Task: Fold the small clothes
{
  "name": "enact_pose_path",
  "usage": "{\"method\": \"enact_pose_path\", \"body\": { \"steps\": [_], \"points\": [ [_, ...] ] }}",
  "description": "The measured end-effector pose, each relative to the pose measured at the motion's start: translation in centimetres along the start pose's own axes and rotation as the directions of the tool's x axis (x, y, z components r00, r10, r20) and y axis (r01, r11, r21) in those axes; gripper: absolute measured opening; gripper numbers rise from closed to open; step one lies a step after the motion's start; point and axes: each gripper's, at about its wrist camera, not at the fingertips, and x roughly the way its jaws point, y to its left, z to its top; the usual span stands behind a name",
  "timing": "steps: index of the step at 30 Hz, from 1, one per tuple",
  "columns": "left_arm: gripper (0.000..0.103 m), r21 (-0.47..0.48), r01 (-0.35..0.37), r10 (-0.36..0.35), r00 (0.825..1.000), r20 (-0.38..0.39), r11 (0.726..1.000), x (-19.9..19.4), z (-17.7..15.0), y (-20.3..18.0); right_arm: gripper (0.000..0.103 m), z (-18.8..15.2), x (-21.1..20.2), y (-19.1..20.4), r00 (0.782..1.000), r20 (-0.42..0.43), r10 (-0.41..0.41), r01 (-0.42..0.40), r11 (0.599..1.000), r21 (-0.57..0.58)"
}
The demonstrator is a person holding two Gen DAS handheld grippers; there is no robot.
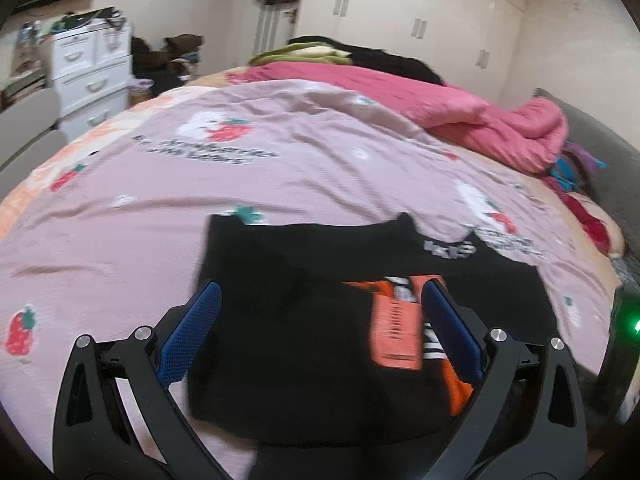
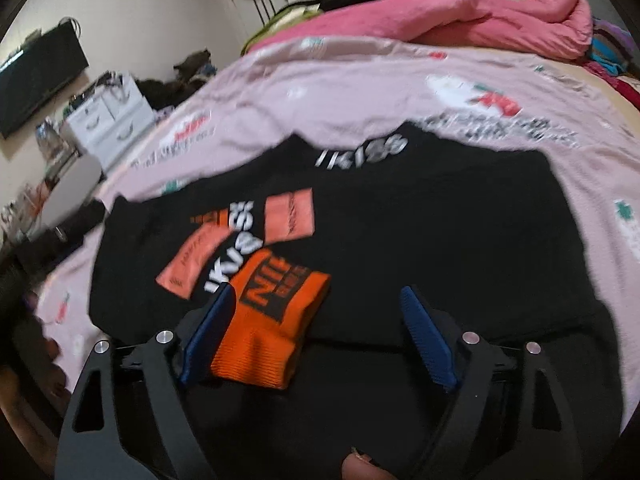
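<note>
jaws of the left gripper (image 1: 320,320) stand wide above the black garment (image 1: 304,312), gripping nothing. that garment lies flat on the pink strawberry-print bedsheet (image 1: 280,160). right of it, the right gripper (image 2: 316,312) hangs with jaws wide over the garment's orange patch (image 2: 272,328), pads clear.

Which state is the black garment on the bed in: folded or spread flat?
Partly folded. The black garment lies flat on the pink sheet, with its orange cuff turned over onto the body.

one black garment (image 2: 400,220), one pink quilt (image 1: 460,120), two grippers (image 1: 320,332)
</note>
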Motion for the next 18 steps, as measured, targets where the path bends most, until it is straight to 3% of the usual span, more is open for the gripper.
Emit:
{"method": "enact_pose_path", "body": {
  "steps": [3,4,5,6,8,14,18],
  "points": [
    [0.094,-0.055,-0.006,0.006,1.0,-0.009,0.998,0.1,0.2,1.8,0.071,-0.6,1.0,0.8,1.0,0.001,0.001,-0.001,1.0,-0.008],
    [0.094,-0.081,-0.001,0.0,1.0,-0.01,0.997,0.0,0.3,2.4,0.06,-0.7,1.0,1.0,1.0,0.013,0.013,-0.013,1.0,-0.014],
    [0.094,-0.1,0.003,-0.004,1.0,-0.01,0.995,-0.1,0.3,3.0,0.041,-0.7,0.9,1.2,0.999,0.022,0.044,-0.043,0.999,-0.009],
    [0.094,-0.114,0.004,-0.005,1.0,-0.007,0.994,-0.1,0.3,3.3,0.036,-0.8,0.8,1.4,0.998,0.027,0.058,-0.058,0.998,0.0],
    [0.094,-0.132,0.002,-0.002,1.0,-0.003,0.991,-0.3,0.3,3.9,0.013,-0.8,0.6,1.6,0.996,0.041,0.082,-0.082,0.997,0.007],
    [0.094,-0.145,-0.036,0.039,0.999,0.018,0.989,-1.0,0.7,5.3,0.008,0.1,-2.2,2.7,0.977,0.134,0.168,-0.166,0.986,-0.024],
    [0.094,-0.183,-0.049,0.055,0.998,0.025,0.982,-1.4,1.0,6.8,0.007,1.2,-6.0,4.3,0.941,0.25,0.227,-0.205,0.972,-0.111]
  ]
}}
